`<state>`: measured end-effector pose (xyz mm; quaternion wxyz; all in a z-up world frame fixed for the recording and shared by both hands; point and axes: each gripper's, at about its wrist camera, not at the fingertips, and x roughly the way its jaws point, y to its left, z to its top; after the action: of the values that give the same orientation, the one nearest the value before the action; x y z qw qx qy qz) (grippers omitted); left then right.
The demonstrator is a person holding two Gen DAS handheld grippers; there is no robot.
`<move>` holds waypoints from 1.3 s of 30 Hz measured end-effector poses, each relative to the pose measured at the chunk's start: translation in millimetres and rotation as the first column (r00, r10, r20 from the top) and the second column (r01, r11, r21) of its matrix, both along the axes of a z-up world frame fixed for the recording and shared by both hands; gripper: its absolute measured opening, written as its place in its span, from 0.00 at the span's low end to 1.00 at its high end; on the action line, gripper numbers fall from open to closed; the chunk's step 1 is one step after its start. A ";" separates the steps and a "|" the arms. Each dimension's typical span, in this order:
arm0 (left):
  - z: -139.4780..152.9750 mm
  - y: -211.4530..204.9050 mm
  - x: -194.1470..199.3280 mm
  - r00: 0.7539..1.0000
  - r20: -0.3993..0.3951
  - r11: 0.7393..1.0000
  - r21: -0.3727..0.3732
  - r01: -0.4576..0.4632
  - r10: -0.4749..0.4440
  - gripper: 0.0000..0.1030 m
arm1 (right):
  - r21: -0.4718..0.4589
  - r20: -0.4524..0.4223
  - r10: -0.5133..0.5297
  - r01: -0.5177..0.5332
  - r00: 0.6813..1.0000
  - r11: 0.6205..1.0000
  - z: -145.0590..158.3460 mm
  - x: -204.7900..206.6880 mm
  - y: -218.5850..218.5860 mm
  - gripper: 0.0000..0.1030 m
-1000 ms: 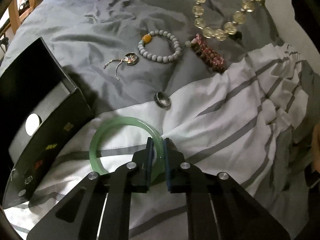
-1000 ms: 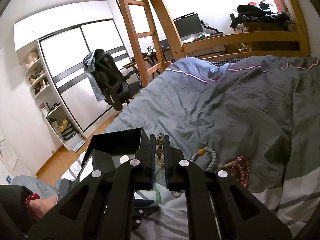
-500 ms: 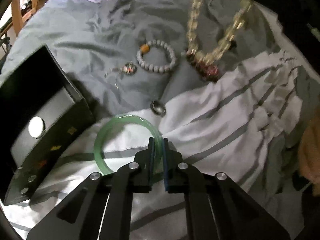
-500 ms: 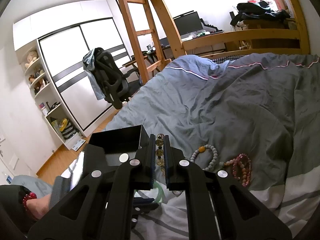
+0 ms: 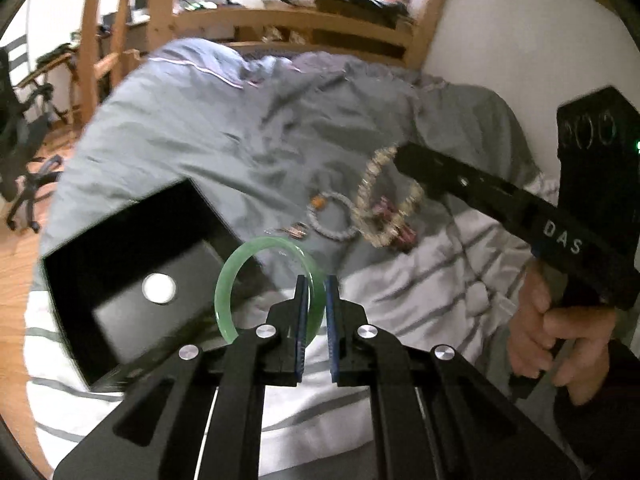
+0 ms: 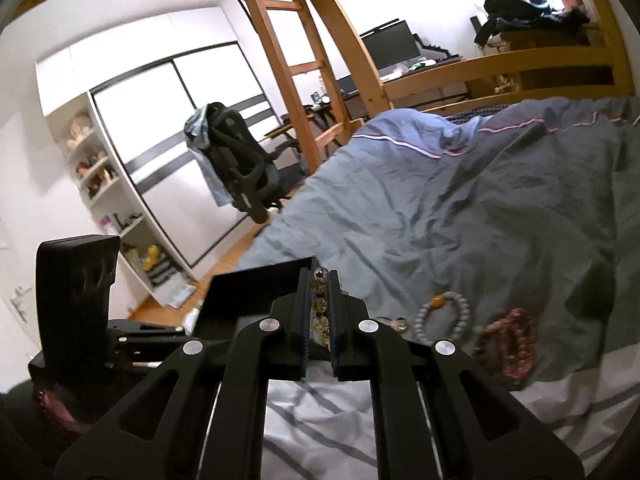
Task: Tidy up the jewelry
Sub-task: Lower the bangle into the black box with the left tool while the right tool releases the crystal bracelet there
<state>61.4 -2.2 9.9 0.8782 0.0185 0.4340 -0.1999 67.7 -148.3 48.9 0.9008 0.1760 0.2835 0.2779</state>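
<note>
My left gripper [image 5: 316, 284] is shut on a green jade bangle [image 5: 240, 268] and holds it raised in the air, just right of an open black jewelry box [image 5: 132, 276]. My right gripper [image 6: 320, 280] is shut on a yellow crystal bead bracelet [image 6: 320, 308]; in the left wrist view that bracelet [image 5: 376, 208] hangs from the right gripper's tip [image 5: 404, 156] above the bed. A grey bead bracelet [image 6: 444, 316], a pink bead bracelet [image 6: 516, 340] and a small pendant [image 6: 396, 323] lie on the grey duvet.
The box [image 6: 260, 284] sits at the bed's left edge on a white striped sheet [image 5: 420, 300]. The grey duvet [image 6: 480, 208] covers the far bed. A wooden ladder and bed frame [image 6: 320, 60], office chair [image 6: 236, 168] and wall [image 5: 520, 40] surround it.
My left gripper has lifted the green bangle off the sheet and tilted up toward the room. The right gripper with the yellow bracelet has stayed above the bed, shifting slightly.
</note>
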 end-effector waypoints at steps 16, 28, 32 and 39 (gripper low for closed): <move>5.7 81.5 17.6 0.980 0.026 0.980 0.008 -0.199 0.199 0.08 | 0.004 0.025 0.137 -0.137 0.990 0.990 0.3 26.1 78.6 0.08; -11.2 106.5 36.4 0.951 -0.007 0.950 0.052 -0.307 0.308 0.09 | -0.065 -0.023 0.181 -0.182 0.983 0.981 -31.6 41.3 114.5 0.08; -13.3 111.8 38.1 0.943 -0.015 0.942 0.052 -0.331 0.332 0.10 | -0.094 -0.059 0.194 -0.199 0.979 0.975 -40.2 43.8 120.8 0.09; -6.4 112.8 31.0 0.934 0.033 0.932 0.062 -0.357 0.355 0.13 | -0.119 -0.080 0.216 -0.225 0.973 0.967 -46.0 41.4 127.1 0.10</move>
<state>92.4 110.6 3.5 0.9035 -0.0290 0.4271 -0.0226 109.1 -21.2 2.9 0.8637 0.0950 0.3484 0.3516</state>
